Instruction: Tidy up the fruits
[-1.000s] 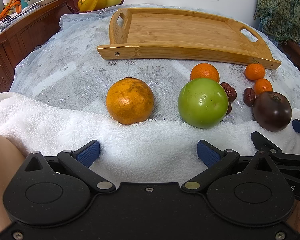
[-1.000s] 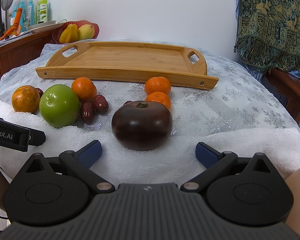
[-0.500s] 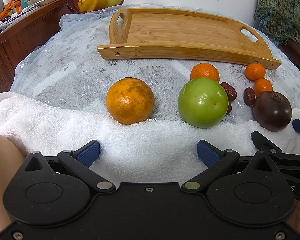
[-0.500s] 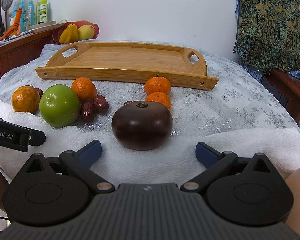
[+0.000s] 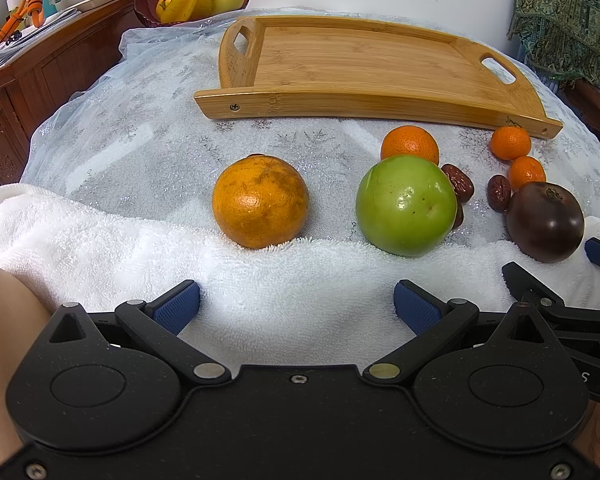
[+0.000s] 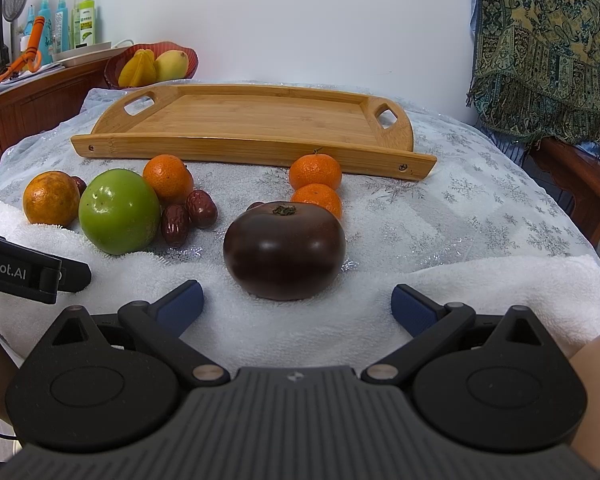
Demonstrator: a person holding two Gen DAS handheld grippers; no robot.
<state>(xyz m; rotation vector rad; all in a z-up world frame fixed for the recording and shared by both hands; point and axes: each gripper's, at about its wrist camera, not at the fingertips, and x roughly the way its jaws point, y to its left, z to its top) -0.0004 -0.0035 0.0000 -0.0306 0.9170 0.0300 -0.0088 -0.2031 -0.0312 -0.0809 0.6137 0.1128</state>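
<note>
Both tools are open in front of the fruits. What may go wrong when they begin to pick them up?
1. The dark tomato looks soft; a hard squeeze from the right tool may bruise it.
2. The red dates touch the green apple, so lifting it with the left tool may roll them.

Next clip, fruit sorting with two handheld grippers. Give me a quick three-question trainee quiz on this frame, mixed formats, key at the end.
1. True or false: the wooden tray already holds fruit.
2. Which fruit sits straight ahead of the right gripper? A) green apple B) dark tomato C) large orange
3. Fill in: both the left gripper and the right one stand ____ over the white towel.

Key: 1 false, the tray is bare; 2 B; 3 open.
</note>
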